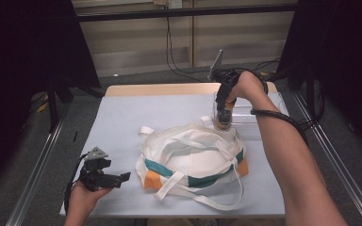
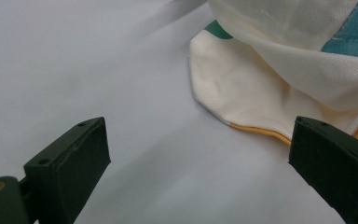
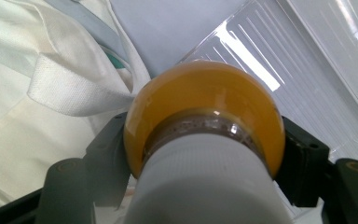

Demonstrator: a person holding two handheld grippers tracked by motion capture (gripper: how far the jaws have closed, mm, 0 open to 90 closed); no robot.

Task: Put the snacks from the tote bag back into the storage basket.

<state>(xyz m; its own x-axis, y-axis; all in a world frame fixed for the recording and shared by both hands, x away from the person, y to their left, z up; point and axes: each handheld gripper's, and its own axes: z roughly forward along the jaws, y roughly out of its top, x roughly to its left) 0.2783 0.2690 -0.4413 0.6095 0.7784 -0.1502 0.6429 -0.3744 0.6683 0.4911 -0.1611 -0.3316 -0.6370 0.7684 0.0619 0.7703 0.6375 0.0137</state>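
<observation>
A cream tote bag (image 1: pixel 193 157) with teal and orange bands and white straps lies crumpled in the middle of the table; its edge (image 2: pixel 261 84) is close in the left gripper view. My right gripper (image 1: pixel 224 106) is shut on a bottle (image 1: pixel 222 123) with an amber body (image 3: pixel 205 88) and a white cap, held cap-up just past the bag's far edge, by a clear plastic box (image 1: pixel 257 120). In the right gripper view (image 3: pixel 205 161) the jaws press both sides of the bottle. My left gripper (image 1: pixel 118 179) rests at the front left, open (image 2: pixel 200 172), with nothing between its jaws.
A pale blue sheet (image 1: pixel 122 117) covers the table. The clear box's ribbed wall (image 3: pixel 279 74) lies right behind the bottle. Metal rails (image 1: pixel 33 174) run along both sides of the table, and cables hang at the back.
</observation>
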